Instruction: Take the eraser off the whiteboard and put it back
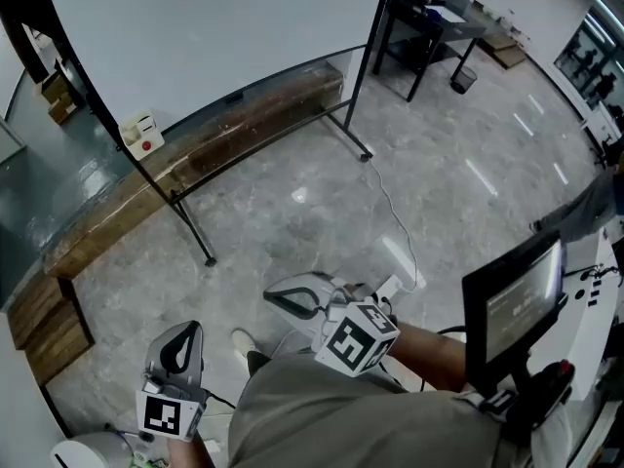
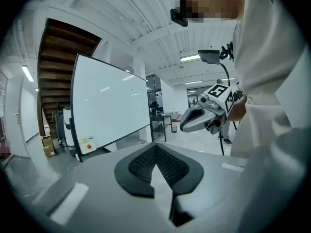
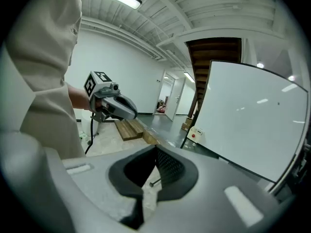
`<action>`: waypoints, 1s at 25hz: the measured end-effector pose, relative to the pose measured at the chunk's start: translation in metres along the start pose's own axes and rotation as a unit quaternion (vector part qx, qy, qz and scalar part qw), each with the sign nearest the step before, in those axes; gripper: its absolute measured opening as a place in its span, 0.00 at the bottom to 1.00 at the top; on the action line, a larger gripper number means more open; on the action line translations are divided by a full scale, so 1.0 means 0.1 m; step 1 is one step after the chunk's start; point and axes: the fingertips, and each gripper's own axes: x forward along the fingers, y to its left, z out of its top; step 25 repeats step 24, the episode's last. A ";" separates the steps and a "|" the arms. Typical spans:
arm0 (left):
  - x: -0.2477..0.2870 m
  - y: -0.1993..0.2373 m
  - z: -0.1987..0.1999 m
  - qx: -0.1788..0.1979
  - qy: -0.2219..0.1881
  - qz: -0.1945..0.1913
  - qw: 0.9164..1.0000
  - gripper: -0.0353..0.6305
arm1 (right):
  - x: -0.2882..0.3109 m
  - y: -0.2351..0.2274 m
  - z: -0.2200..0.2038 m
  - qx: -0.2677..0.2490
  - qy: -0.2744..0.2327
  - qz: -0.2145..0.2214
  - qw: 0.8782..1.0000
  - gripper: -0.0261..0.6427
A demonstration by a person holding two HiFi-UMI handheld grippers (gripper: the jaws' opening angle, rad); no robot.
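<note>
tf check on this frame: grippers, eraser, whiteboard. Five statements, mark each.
1. The left gripper and the right gripper are both shut and empty. True.
2. The right gripper holds the eraser. False: the eraser sits at a bottom corner of the whiteboard, far from both grippers.
3. The whiteboard is covered in writing. False: its surface looks blank.
4. The whiteboard stands on black legs on the floor. True.
5. The two grippers touch each other. False: they are apart, near the person's body.
</note>
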 end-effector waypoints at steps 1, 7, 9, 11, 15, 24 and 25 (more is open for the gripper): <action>0.03 -0.21 0.06 0.003 -0.002 0.000 1.000 0.06 | -0.18 0.04 -0.07 -0.002 -0.002 0.003 1.000 0.04; -0.06 -1.17 0.10 -0.015 0.014 0.027 0.999 0.06 | -0.93 0.32 -0.42 -0.006 -0.025 0.028 0.999 0.04; -0.12 -1.35 0.05 -0.011 0.029 0.031 0.999 0.06 | -1.08 0.40 -0.51 -0.002 -0.028 0.030 0.999 0.04; -0.12 -1.47 0.05 -0.004 0.035 0.033 0.999 0.06 | -1.19 0.45 -0.57 0.002 -0.025 0.027 0.999 0.04; -0.16 -1.66 0.12 0.002 0.031 0.017 0.999 0.06 | -1.35 0.54 -0.59 0.005 -0.024 0.018 1.000 0.04; -0.71 -1.73 0.14 0.006 0.024 -0.020 0.999 0.06 | -1.30 1.03 -0.20 0.002 -0.018 0.006 1.000 0.04; -0.71 -1.73 0.14 0.006 0.024 -0.020 0.999 0.06 | -1.30 1.03 -0.20 0.002 -0.018 0.006 1.000 0.04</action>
